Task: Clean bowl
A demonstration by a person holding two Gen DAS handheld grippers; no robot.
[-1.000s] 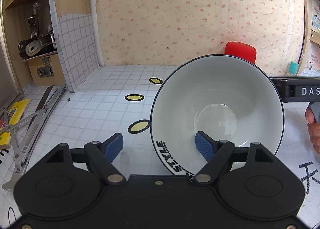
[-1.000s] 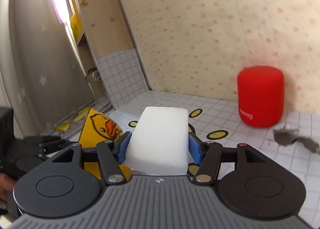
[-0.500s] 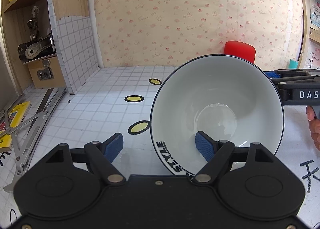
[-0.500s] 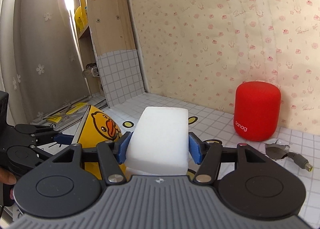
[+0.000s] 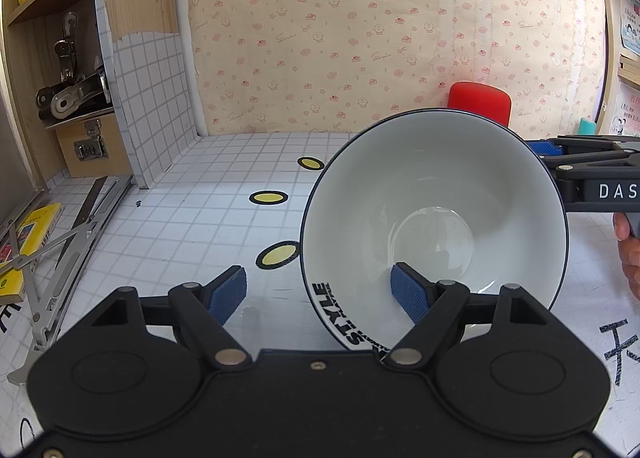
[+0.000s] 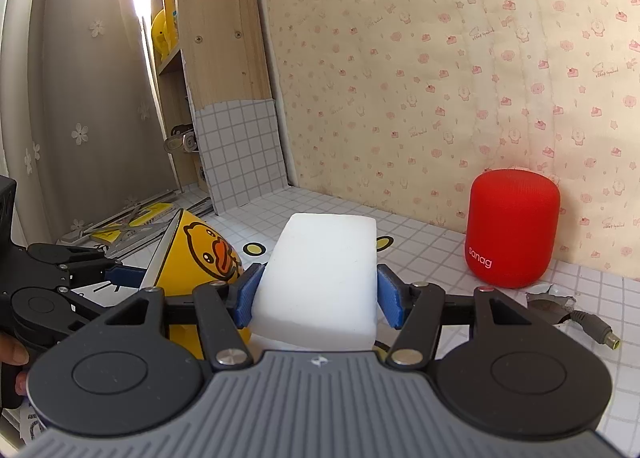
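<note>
- Left gripper (image 5: 318, 292): jaws part open, one pad inside the white-lined, duck-printed yellow ceramic bowl (image 5: 434, 226), the other well outside its wall. No clamp visible; can't tell if the wall is pinched.
- Bowl sits tipped on the tiled tabletop (image 5: 192, 226), mouth towards the left camera, likely to expose the inside for wiping.
- Right gripper (image 6: 320, 294): jaws closed on the white rectangular sponge block (image 6: 320, 278), sponge projecting forward, just beside the bowl, not touching.

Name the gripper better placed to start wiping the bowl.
Right. The right gripper is clamped on the white sponge, while the left gripper has one finger inside the tilted bowl, presenting its open side.
</note>
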